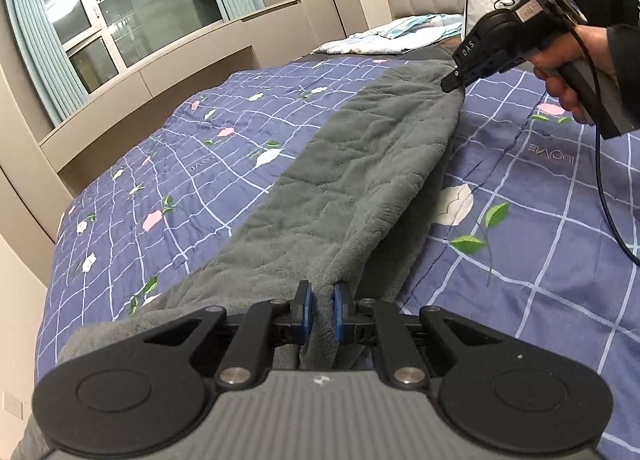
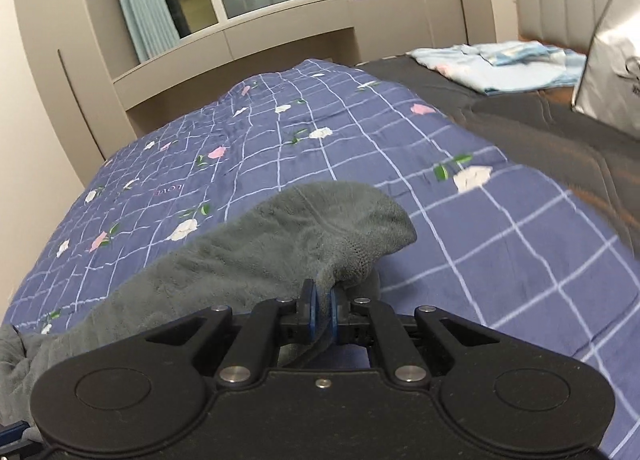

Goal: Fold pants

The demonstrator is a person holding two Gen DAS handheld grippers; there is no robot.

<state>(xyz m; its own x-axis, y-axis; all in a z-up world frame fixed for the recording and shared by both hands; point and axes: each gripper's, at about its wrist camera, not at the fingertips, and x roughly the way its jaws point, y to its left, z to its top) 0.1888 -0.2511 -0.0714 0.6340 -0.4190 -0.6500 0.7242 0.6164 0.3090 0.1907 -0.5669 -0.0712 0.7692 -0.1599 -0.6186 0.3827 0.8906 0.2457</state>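
Bedspread (image 1: 520,220); pants (image 1: 340,180) between claws (image 1: 320,310)

On my right gripper (image 1: 454,82) I read "DAS"; the bedcover (image 1: 540,196) carries the word "LOVE".

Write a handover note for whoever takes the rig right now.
Left gripper: shut on one end of the pants.
Right gripper: shut on the far end, lifted slightly.
Pants stretched lengthwise between them across the quilt, apparently already doubled leg on leg.
Left: bring one end over to the other, lay flat, release.
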